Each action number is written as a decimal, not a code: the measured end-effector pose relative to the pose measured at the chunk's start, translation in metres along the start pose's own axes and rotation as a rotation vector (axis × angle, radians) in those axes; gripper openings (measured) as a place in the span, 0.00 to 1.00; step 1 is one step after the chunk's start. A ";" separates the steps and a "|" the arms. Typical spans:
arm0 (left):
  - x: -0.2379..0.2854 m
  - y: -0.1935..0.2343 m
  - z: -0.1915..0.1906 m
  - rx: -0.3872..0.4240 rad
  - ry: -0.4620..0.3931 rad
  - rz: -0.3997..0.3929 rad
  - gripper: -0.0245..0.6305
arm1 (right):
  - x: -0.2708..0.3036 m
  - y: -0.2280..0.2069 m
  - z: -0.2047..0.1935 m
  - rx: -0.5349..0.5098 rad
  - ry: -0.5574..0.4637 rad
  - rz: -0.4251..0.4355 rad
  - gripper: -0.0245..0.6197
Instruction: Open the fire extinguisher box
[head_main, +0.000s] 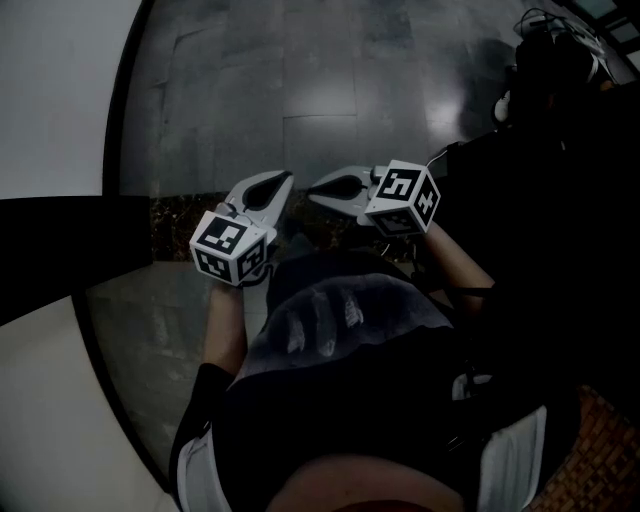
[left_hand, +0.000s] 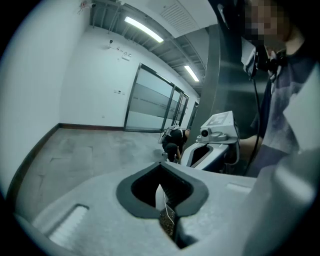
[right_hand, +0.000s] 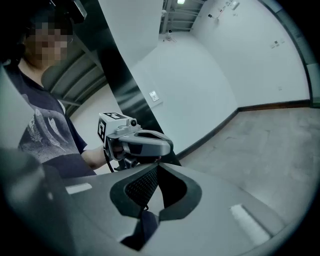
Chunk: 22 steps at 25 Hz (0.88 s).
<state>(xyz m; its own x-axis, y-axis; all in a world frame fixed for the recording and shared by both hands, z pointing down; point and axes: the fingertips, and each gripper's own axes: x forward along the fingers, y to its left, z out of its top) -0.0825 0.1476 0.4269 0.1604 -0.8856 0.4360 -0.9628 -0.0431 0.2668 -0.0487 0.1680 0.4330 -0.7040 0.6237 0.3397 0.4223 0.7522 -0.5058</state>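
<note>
I'm looking at a bare room with a grey stone-tile floor (head_main: 330, 90), white walls (right_hand: 200, 75) with a dark skirting line along their foot, and strip lights (left_hand: 142, 29) on the ceiling. In the left gripper view a glass partition (left_hand: 150, 100) runs along the far edge of the floor, and a second person (left_hand: 172, 142) crouches near it, well away from me. A dark, glossy column (left_hand: 225, 85) stands just behind the grippers.

Both tools are in the air in front of the operator's chest, above the floor and touching nothing. The left gripper (head_main: 280, 185) points forward, its marker cube (head_main: 232, 248) nearest the body. In its own view its jaws meet at the tips with nothing held between them. The right gripper (head_main: 322, 190) sits just beside it, angled inward so the two noses come close without touching, with its marker cube (head_main: 403, 198) over the wrist. Its own view also shows the jaws brought together and empty, the meshed pad of one jaw facing the camera. Each gripper view catches the other tool close by.

I cannot pick out the fire extinguisher box in any of my views
</note>
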 end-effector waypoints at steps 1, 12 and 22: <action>-0.001 0.011 0.002 0.004 -0.010 -0.014 0.04 | 0.008 -0.007 0.007 0.001 -0.006 -0.020 0.04; -0.031 0.116 0.034 0.037 -0.087 -0.146 0.04 | 0.080 -0.035 0.088 0.022 -0.121 -0.183 0.04; -0.007 0.134 0.048 0.084 -0.102 -0.279 0.04 | 0.089 -0.067 0.110 0.089 -0.169 -0.257 0.04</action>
<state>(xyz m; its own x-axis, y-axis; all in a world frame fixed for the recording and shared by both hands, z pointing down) -0.2232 0.1261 0.4180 0.4026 -0.8760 0.2657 -0.8999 -0.3255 0.2904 -0.2023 0.1504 0.4102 -0.8694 0.3658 0.3322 0.1721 0.8544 -0.4903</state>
